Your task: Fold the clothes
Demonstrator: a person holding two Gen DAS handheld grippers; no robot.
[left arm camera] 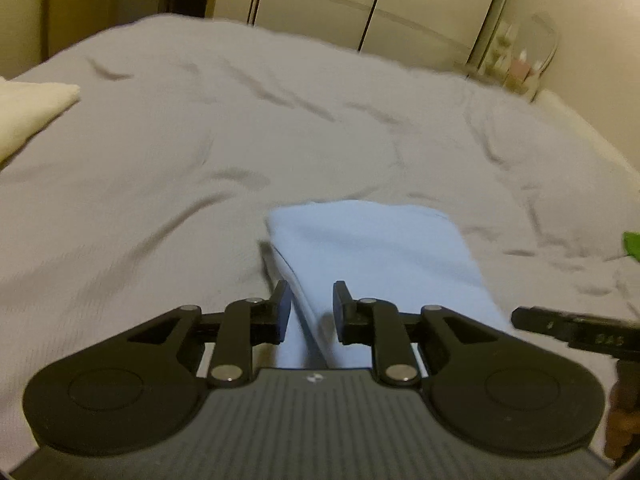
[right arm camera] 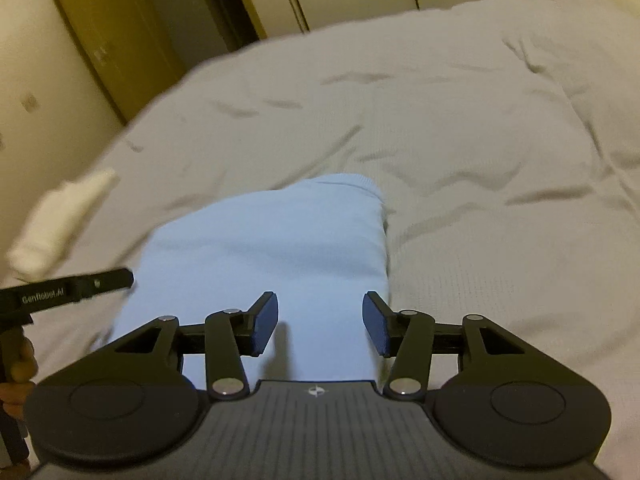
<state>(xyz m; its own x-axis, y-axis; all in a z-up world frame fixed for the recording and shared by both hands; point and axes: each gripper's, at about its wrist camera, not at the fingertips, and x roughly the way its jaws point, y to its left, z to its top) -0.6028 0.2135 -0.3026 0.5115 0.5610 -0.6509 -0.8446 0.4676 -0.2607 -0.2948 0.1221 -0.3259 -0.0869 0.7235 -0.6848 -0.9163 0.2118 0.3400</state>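
Blue folded garment (right arm camera: 272,248) lies on grey bedspread (right arm camera: 460,120), both grippers open.

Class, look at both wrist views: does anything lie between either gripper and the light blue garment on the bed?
Nothing visible does. The left gripper and right gripper are both open directly over the light blue garment. The cream cloth lies well aside on the grey bedcover.

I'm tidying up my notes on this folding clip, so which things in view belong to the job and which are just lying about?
Part of the job:
- folded light blue cloth garment on the grey wrinkled bedspread
- left gripper, open
- right gripper, open

Just lying about:
- folded cream-white cloth at the bed's edge
- small bright green item, mostly cut off
- pale wardrobe doors
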